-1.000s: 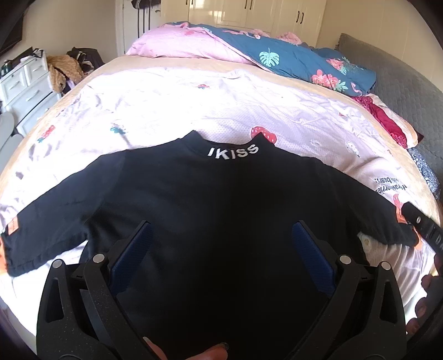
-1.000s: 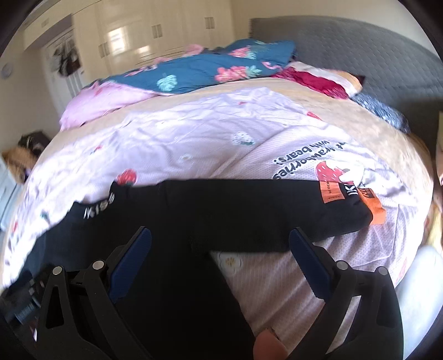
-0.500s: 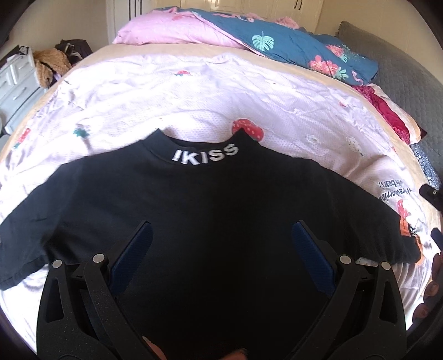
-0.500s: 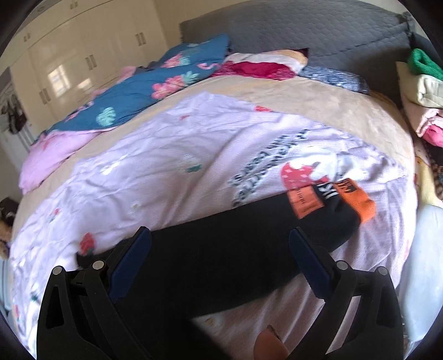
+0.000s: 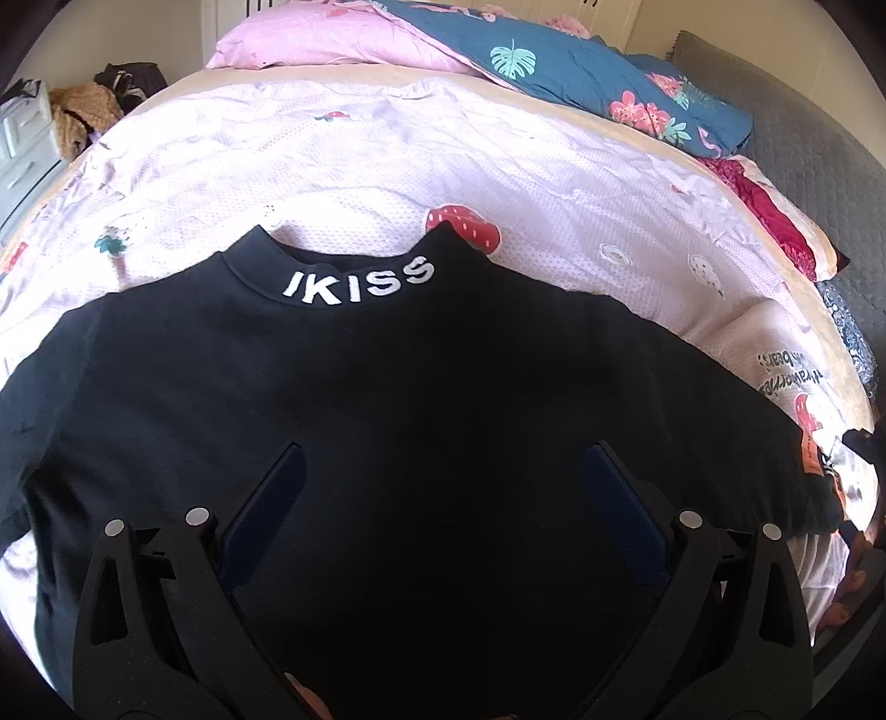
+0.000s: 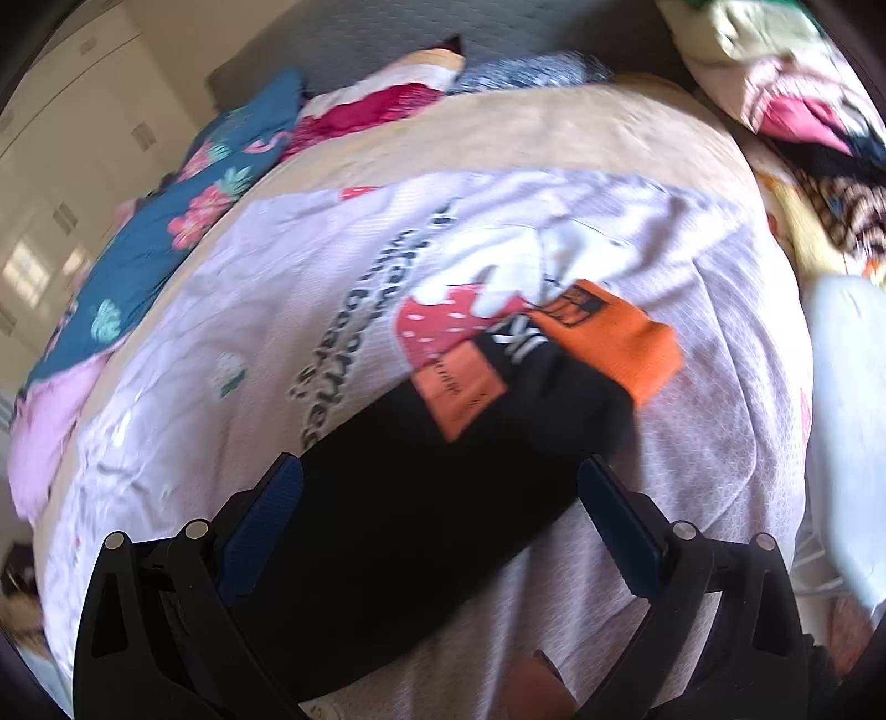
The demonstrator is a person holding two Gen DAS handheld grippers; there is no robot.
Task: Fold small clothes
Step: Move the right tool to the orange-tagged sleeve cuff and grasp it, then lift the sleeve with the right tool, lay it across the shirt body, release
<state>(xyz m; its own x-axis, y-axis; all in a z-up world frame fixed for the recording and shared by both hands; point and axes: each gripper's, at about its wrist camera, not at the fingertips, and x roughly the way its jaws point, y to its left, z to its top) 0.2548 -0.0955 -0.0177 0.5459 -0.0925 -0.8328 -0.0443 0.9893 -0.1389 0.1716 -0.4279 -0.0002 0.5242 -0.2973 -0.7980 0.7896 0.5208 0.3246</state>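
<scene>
A small black long-sleeved top point(image 5: 421, 387) lies spread flat, front up, on a pale pink printed sheet point(image 5: 343, 160) covering a bed. White letters reading IKISS point(image 5: 359, 281) run across its collar. One sleeve point(image 6: 443, 459) stretches out over the sheet and ends in an orange cuff point(image 6: 620, 338), with an orange patch point(image 6: 459, 387) just behind it. The left gripper point(image 5: 443, 498) hovers over the top's chest, fingers spread wide, grasping nothing. The right gripper point(image 6: 440, 509) sits above the sleeve, fingers likewise spread apart either side of it and empty. Beyond the sheet, a blue floral quilt point(image 5: 598, 83) and a pink pillow point(image 5: 332, 39) lie against the far edge of the bed.
</scene>
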